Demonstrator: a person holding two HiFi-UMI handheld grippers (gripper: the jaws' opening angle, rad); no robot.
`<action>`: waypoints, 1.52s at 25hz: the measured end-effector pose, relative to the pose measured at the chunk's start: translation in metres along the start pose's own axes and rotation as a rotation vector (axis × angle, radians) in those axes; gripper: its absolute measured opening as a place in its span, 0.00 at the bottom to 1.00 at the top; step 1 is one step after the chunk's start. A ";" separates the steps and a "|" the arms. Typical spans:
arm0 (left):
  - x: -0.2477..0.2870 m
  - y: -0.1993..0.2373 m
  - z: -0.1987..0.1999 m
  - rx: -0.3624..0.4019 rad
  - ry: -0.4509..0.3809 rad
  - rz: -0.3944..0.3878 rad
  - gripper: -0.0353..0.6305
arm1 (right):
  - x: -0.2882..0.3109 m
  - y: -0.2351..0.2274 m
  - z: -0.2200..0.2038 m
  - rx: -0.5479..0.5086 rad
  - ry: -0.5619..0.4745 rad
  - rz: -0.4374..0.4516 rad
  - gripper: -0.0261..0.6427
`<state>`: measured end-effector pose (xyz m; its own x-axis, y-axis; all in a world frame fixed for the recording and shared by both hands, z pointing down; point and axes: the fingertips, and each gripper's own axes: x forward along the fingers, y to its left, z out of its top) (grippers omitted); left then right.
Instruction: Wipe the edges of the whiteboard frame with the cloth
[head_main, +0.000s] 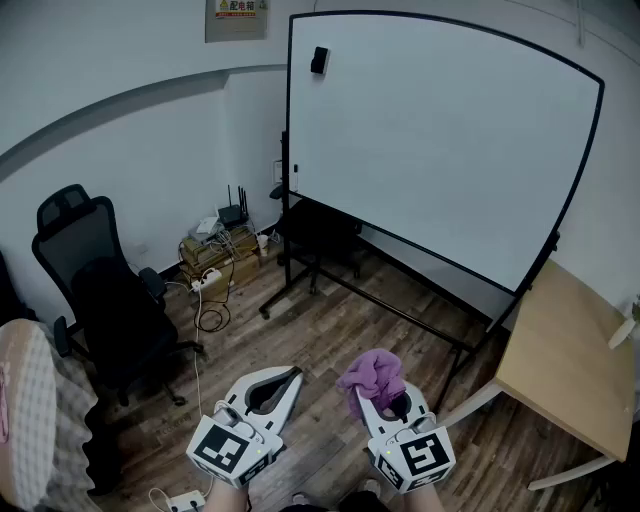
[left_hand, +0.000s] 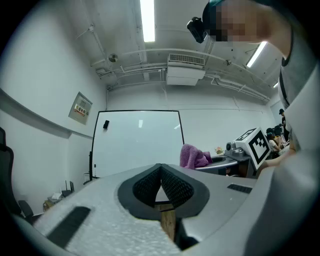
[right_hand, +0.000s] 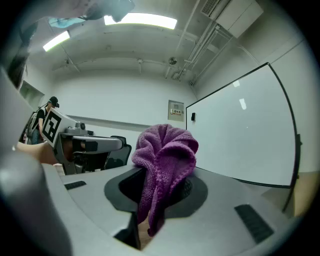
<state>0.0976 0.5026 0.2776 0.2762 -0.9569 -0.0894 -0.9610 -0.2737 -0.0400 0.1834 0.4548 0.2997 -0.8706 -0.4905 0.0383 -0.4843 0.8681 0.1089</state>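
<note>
A large whiteboard (head_main: 440, 140) with a thin black frame stands on a wheeled black stand ahead of me, its face blank. It also fills the middle of the left gripper view as the whiteboard (left_hand: 137, 142) and the right side of the right gripper view as the whiteboard (right_hand: 250, 140). My right gripper (head_main: 378, 400) is shut on a purple cloth (head_main: 372, 373), which bunches up above its jaws; the cloth (right_hand: 162, 165) hangs down between them. My left gripper (head_main: 285, 382) is shut and holds nothing. Both grippers are low, well short of the board.
A black office chair (head_main: 105, 300) stands at the left. Boxes, a router and cables (head_main: 215, 255) sit in the corner. A light wooden table (head_main: 565, 360) is at the right. A small black item (head_main: 319, 60) sticks to the board's upper left.
</note>
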 end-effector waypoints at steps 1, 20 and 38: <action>-0.001 0.001 0.000 0.000 -0.001 0.000 0.08 | 0.000 0.001 0.000 -0.002 0.000 0.000 0.16; -0.018 0.029 0.000 0.005 -0.025 -0.002 0.08 | 0.017 0.025 -0.003 -0.001 0.018 0.002 0.17; 0.092 0.142 -0.020 -0.003 -0.010 0.046 0.08 | 0.164 -0.061 -0.014 0.005 0.015 0.059 0.17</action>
<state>-0.0140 0.3740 0.2834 0.2317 -0.9676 -0.1006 -0.9728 -0.2295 -0.0329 0.0711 0.3208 0.3132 -0.8964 -0.4392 0.0594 -0.4324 0.8961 0.1006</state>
